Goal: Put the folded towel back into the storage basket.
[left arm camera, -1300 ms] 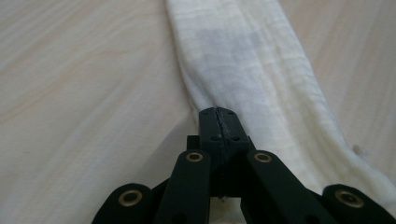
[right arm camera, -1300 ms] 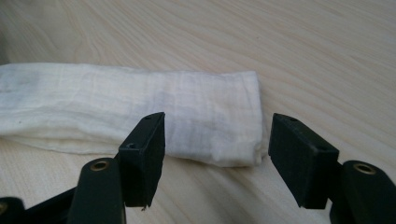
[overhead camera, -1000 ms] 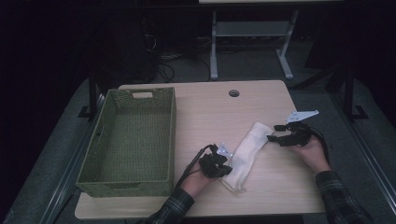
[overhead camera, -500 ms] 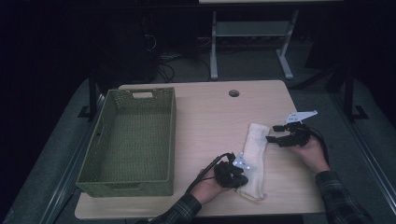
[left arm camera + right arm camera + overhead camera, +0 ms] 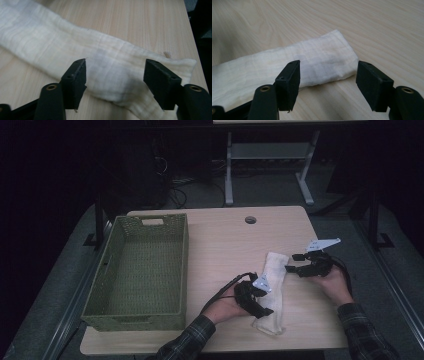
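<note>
Two grippers work at one folded white cloth on the table. The left gripper has its jaws spread wide; they have just been opening, and the left gripper view shows the cloth's near end lying flat below and between them, with neither pad pressing on it. That end reaches close to the table's near edge. The right gripper sits at the cloth's far end, level with the tabletop, its jaws also apart. In the right gripper view the cloth's folded end lies just beyond the gap between the pads, and it looks untouched, though the dim high view makes the contact hard to judge. The cloth itself runs as a long strip between the two grippers, flat on the wood, right of the table's middle. A green woven basket stands to the cloth's left, well apart from it. A round hole in the tabletop lies beyond the cloth's far end.
</note>
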Demonstrator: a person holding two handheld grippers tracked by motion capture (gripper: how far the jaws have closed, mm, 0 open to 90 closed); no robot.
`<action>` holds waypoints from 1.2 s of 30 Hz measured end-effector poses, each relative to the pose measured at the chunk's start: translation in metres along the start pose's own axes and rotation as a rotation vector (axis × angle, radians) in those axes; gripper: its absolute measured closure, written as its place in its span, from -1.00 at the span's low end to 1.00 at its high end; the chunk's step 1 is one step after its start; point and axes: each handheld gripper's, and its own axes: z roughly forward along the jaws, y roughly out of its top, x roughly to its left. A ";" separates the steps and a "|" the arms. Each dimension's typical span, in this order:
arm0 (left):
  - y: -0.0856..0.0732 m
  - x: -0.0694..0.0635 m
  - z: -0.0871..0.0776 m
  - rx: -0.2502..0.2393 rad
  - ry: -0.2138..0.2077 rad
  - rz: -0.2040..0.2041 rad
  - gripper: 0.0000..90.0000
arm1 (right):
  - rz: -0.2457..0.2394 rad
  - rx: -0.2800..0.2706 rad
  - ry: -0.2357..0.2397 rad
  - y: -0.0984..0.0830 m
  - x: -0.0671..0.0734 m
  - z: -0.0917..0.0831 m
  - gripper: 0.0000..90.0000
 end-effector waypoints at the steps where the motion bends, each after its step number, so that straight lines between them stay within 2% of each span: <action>1: 0.000 0.000 0.002 0.000 -0.004 0.006 -0.30 | 0.000 0.001 0.000 0.000 0.000 0.000 -0.20; 2: 0.000 0.002 0.005 0.016 -0.009 0.025 -0.33 | 0.001 0.002 0.000 0.000 0.000 0.000 -0.20; 6: -0.004 0.005 0.016 0.052 -0.015 0.044 -0.41 | 0.000 0.000 0.001 0.000 0.000 0.000 -0.20; 9: -0.005 0.004 0.018 0.049 -0.016 0.058 -0.48 | 0.008 0.005 -0.001 0.000 0.000 0.000 -0.20; 14: -0.005 0.002 0.019 0.058 0.005 0.078 -0.47 | 0.000 0.001 0.000 0.000 0.000 0.000 -0.20; 16: -0.005 0.002 0.017 0.056 0.012 0.072 -0.33 | 0.003 0.005 -0.001 0.000 0.001 0.000 -0.20; 19: -0.005 0.002 0.015 0.052 0.018 0.058 0.03 | 0.002 0.005 0.002 0.001 0.001 0.000 -0.18; 22: -0.004 -0.002 0.014 0.056 0.015 0.061 0.33 | -0.007 0.008 0.014 0.002 0.003 0.000 -0.17; 26: -0.004 -0.009 0.013 0.055 0.023 0.059 0.67 | -0.053 0.002 0.054 0.008 0.007 -0.001 -0.20; 29: -0.005 -0.013 0.011 0.063 0.033 0.041 0.74 | -0.103 -0.004 0.081 0.014 0.008 0.000 -0.21; 32: -0.009 -0.016 0.005 0.058 0.029 0.001 0.76 | -0.121 -0.015 0.137 0.022 0.013 0.002 -0.22; 36: -0.016 -0.020 -0.002 0.033 0.025 -0.033 0.76 | -0.178 0.010 0.212 0.036 0.020 0.013 -0.26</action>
